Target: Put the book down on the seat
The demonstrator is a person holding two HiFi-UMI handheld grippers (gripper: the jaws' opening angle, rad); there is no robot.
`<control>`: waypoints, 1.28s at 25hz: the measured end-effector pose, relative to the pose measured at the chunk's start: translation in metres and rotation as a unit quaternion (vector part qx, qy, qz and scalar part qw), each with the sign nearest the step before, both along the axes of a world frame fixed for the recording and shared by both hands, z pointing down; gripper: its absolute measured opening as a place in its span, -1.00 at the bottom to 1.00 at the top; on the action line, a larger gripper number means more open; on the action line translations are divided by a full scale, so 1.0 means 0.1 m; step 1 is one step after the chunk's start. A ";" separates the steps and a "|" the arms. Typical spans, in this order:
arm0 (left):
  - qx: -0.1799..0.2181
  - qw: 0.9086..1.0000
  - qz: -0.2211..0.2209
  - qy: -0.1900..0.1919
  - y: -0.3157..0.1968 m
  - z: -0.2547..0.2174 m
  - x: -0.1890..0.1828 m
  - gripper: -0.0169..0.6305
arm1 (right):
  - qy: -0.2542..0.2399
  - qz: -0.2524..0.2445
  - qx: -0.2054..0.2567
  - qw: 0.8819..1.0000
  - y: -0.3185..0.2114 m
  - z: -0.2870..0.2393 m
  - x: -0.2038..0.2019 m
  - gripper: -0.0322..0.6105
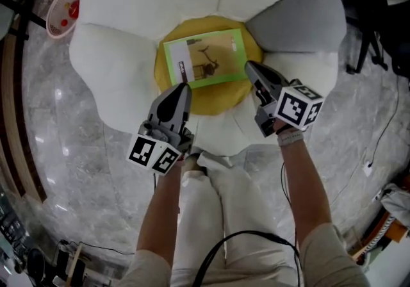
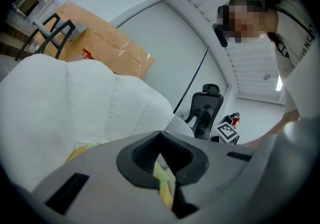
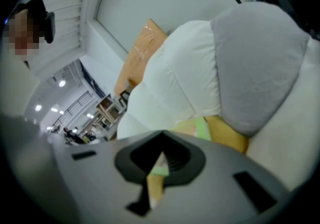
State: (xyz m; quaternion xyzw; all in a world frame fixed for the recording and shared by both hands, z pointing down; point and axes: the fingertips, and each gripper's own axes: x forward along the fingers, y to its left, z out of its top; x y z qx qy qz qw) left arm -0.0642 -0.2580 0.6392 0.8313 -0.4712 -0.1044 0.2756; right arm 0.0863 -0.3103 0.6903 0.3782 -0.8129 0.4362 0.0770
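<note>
**A:** Can you read any words?

**B:** Not really. The book (image 1: 206, 57) has a green edge and a little drawing on the front. Its words are too small for me to read. In the left gripper view I see dark letters on a person's white shirt (image 2: 307, 50), but the edge cuts them off.

**A:** Any labels on your tools?

**B:** Just black and white squares on the left cube (image 1: 154, 153) and the right cube (image 1: 300, 105).

**A:** Where is the book?

**B:** It lies flat on the yellow middle (image 1: 224, 97) of the seat (image 1: 115, 61). The seat is white and puffy all around, with one grey cushion (image 1: 301, 13).

**A:** What are your jaws doing?

**B:** My left gripper (image 1: 184, 87) has its jaws together, and there is nothing between them. Its tip is near the book's lower left corner. My right gripper (image 1: 248, 65) has its jaws together too, and it holds nothing. Its tip is just beside the book's right edge. I cannot tell if it touches.
</note>
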 end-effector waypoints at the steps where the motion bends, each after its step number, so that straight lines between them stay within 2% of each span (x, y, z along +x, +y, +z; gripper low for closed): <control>1: 0.001 1.000 0.001 0.000 0.00 -0.07 0.02 -0.88 | -0.001 -0.004 0.001 1.000 0.03 -0.06 -0.01 -0.85; 21: 0.003 1.000 0.029 -0.002 0.13 -1.16 0.17 -0.88 | -0.017 -0.037 0.051 0.998 0.39 -1.46 -0.15 -0.85; 32: 0.006 0.999 0.045 -0.004 0.31 -1.64 0.16 -0.88 | -0.004 -0.068 0.078 0.995 0.77 -2.00 -0.32 -0.85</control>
